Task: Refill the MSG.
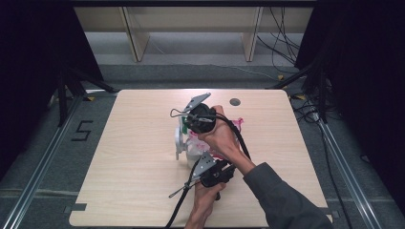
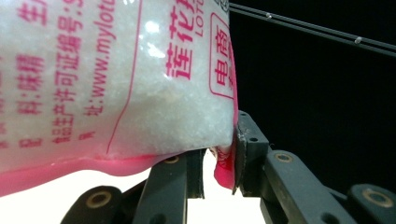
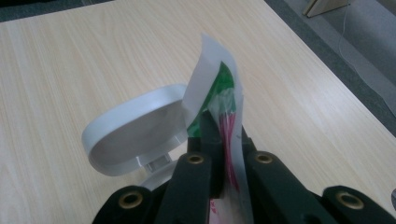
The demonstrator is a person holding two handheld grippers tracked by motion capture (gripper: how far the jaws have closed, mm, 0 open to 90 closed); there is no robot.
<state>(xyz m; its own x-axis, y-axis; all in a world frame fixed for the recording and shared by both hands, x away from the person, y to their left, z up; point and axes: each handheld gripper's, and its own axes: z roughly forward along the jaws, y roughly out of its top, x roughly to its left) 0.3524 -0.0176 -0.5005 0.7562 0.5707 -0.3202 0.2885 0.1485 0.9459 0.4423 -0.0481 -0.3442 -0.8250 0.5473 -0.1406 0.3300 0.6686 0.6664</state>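
High view: both hands mid-surface, pink-printed bag held between grippers above white flip-lid container. Left gripper jaws clenched on bag's lower corner, likely lifting bottom so white granules run toward the top. Right gripper jaws clamped on bag's upper edge beside open lid, likely steering mouth over container. Pour itself not visible; cannot tell if contents flowing.
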